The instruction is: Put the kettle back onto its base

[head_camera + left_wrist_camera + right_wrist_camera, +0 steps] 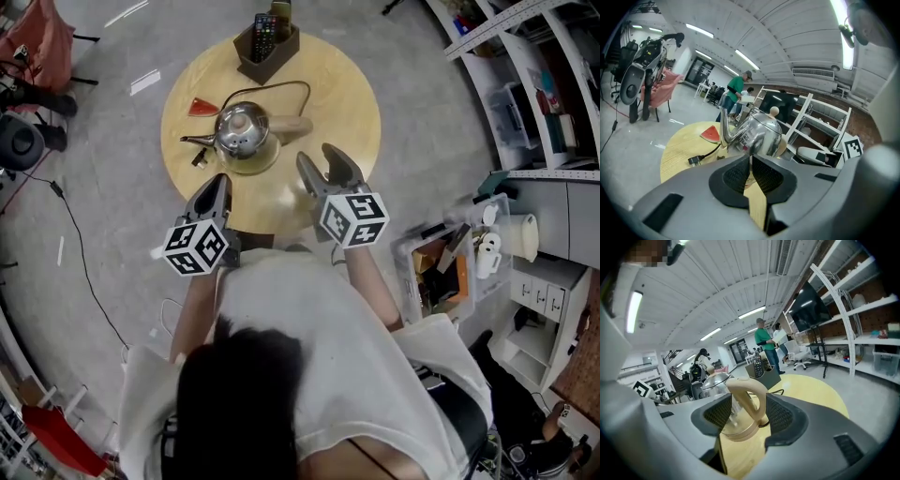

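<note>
The stainless kettle point(242, 134) stands upright near the middle of the round wooden surface point(347, 103), spout toward the person's left and cream handle toward their right. A cream ring shows under its body, and I cannot tell whether that ring is its base. A black cord point(281, 86) loops round the far side of the kettle, and the plug point(200, 157) lies loose just beside the kettle below the spout. A watermelon slice point(202, 107) lies near the kettle on the spout side, toward the far edge. Beyond the kettle, at the far rim, a brown holder point(267, 45) carries remote controls.

The right claw point(316, 155) hangs released near the kettle's handle without touching it, jaws wide apart. The left claw point(218, 180) hangs on the near side of the kettle, clenched on nothing.
</note>
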{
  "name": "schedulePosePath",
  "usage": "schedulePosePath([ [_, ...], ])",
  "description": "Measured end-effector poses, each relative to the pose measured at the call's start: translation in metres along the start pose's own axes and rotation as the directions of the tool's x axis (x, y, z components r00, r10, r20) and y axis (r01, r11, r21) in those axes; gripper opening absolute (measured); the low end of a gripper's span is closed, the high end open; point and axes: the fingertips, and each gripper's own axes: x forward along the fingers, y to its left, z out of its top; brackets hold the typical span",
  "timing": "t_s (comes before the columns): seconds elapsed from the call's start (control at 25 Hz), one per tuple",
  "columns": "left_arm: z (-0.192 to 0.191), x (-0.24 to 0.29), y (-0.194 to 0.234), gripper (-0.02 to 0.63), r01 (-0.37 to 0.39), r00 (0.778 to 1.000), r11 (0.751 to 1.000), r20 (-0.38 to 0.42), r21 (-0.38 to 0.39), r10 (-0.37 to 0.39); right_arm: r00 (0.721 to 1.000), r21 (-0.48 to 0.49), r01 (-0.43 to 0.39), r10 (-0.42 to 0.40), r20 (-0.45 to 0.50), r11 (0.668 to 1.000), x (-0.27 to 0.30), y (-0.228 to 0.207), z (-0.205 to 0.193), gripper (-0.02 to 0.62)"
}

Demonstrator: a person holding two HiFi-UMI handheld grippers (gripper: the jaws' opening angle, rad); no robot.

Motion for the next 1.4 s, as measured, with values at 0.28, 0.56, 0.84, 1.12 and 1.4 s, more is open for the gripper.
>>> schedulePosePath([
  [0.28, 0.007, -0.01, -0.028, 0.038, 0.065, 0.997, 0.998, 0.04, -0.017, -0.064, 0.999, 0.052, -0.028, 0.026, 0.029, 0.998, -0.026, 0.019, 0.002, 0.194],
  [0.56, 0.015, -0.022, -0.058, 0.038, 0.131, 0.987, 0.991, 0.092, 0.007, -0.131, 0.997, 0.032, -0.05, 0.048, 0.068, 0.998, -0.042, 0.04, 0.011, 0.117],
  [0.84, 0.018, -0.033, -0.076, 0.038, 0.141, 0.984, 0.989, 0.101, 0.05, -0.146, 0.997, 0.012, -0.067, 0.066, 0.044, 0.998, -0.051, 0.055, 0.003, 0.103],
  [1.12, 0.008, -0.032, -0.095, 0.038, 0.094, 0.993, 0.978, 0.05, 0.188, -0.105, 1.0, -0.067, -0.023, 0.024, 0.012, 0.998, -0.054, 0.063, -0.001, 0.057],
  [1.4, 0.01, -0.033, -0.113, 0.038, 0.123, 0.99, 0.979, 0.049, 0.164, -0.132, 1.0, -0.114, -0.029, 0.029, -0.005, 0.993, -0.061, 0.08, -0.004, 0.037],
])
